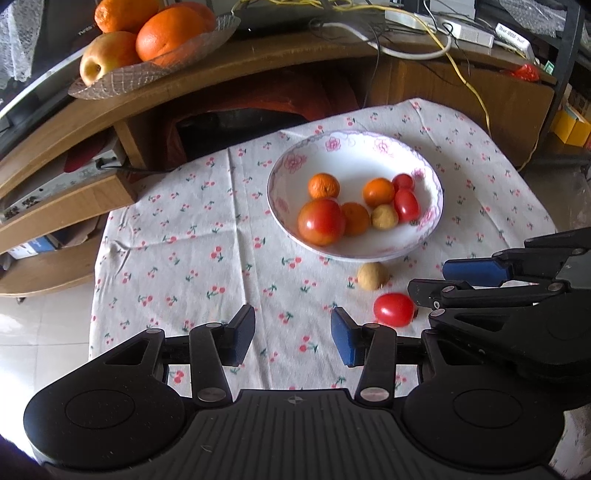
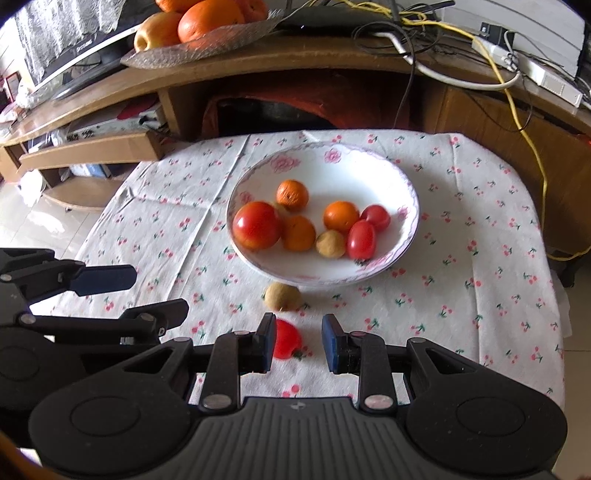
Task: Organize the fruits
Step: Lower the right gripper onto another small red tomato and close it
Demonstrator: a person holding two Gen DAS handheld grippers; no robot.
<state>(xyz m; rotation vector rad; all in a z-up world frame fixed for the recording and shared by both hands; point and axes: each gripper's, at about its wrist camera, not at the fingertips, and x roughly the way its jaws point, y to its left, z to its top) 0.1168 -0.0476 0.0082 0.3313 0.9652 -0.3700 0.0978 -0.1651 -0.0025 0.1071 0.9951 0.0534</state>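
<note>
A white floral bowl [image 1: 354, 138] [image 2: 325, 149] sits on the cherry-print cloth. It holds several fruits: a large tomato [image 1: 320, 221], small oranges, a brown longan and cherry tomatoes. In front of the bowl, a loose longan [image 1: 372, 276] [image 2: 282, 296] and a red cherry tomato [image 1: 393, 309] [image 2: 287, 341] lie on the cloth. My right gripper [image 2: 299, 341] [image 1: 428, 278] is open around the cherry tomato, whose left side is hidden by the left finger. My left gripper [image 1: 291, 332] [image 2: 160, 291] hangs open over bare cloth, left of the tomato, with nothing between its fingers.
Behind the table is a wooden TV stand [image 1: 258, 55] carrying a glass dish [image 1: 147, 70] of large oranges and an apple. Cables and power strips [image 1: 443, 26] lie on it to the right. Tiled floor [image 1: 37, 332] shows beyond the table's left edge.
</note>
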